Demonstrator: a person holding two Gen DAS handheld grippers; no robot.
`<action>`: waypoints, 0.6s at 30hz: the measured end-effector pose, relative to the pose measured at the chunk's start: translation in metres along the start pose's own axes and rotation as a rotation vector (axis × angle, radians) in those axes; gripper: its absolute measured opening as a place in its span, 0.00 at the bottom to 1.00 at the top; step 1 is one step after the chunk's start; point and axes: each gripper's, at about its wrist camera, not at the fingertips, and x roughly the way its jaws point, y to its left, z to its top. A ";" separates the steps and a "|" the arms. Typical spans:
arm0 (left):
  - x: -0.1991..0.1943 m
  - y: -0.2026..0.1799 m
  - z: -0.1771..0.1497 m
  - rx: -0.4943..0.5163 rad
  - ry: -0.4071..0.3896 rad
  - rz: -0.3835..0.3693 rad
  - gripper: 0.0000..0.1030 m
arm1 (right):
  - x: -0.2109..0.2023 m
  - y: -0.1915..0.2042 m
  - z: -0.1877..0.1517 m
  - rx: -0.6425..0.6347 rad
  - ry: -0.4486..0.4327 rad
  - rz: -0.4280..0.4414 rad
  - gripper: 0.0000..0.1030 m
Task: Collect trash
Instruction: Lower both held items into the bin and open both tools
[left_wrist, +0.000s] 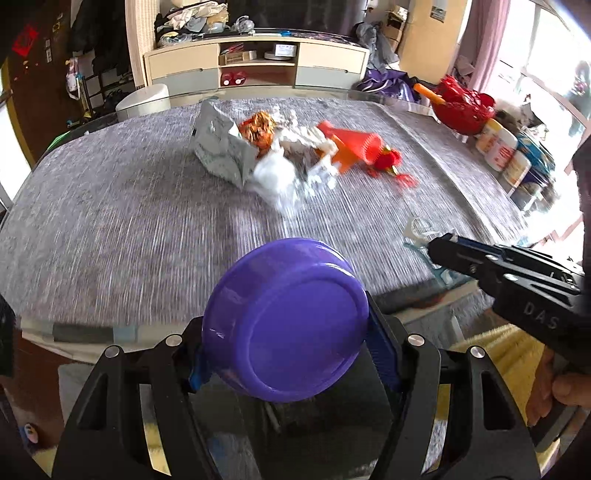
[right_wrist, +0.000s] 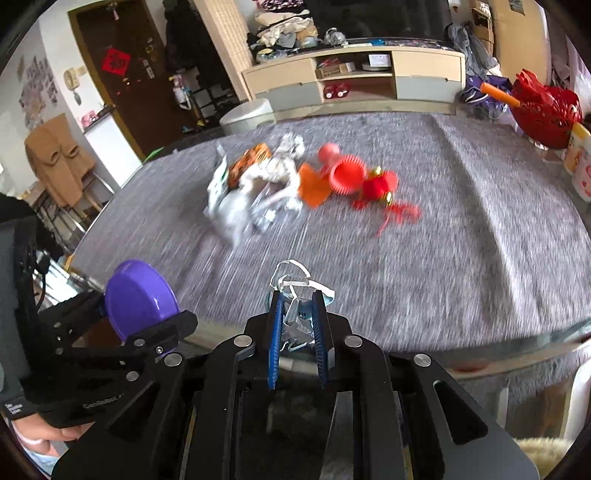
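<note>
My left gripper (left_wrist: 286, 332) is shut on a purple plastic bowl (left_wrist: 291, 325), its underside turned toward the camera, just above the table's near edge. In the right wrist view the same bowl (right_wrist: 138, 295) shows at the lower left. My right gripper (right_wrist: 297, 299) is shut on a crumpled pale blue face mask (right_wrist: 291, 273) whose white straps stick out past the fingertips. A trash pile lies mid-table: a silver bag (left_wrist: 218, 144), an orange wrapper (left_wrist: 258, 127), white tissue (left_wrist: 275, 177), an orange paper cone (left_wrist: 351, 144) and a red tasselled ornament (left_wrist: 388, 158).
The grey tablecloth (left_wrist: 110, 221) covers a glass table whose near edge runs just ahead of both grippers. A red basket (left_wrist: 461, 107) and several jars (left_wrist: 498, 147) stand along the right side. A white stool (left_wrist: 144, 99) and a low cabinet (left_wrist: 255, 62) lie beyond.
</note>
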 end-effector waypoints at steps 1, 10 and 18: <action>-0.003 0.000 -0.007 0.000 0.004 -0.002 0.63 | -0.001 0.002 -0.007 0.002 0.009 0.004 0.17; -0.009 0.006 -0.076 -0.022 0.085 -0.008 0.63 | 0.001 0.011 -0.064 -0.004 0.086 0.008 0.17; 0.012 0.002 -0.125 -0.048 0.198 -0.042 0.63 | 0.035 0.011 -0.108 0.038 0.226 0.041 0.17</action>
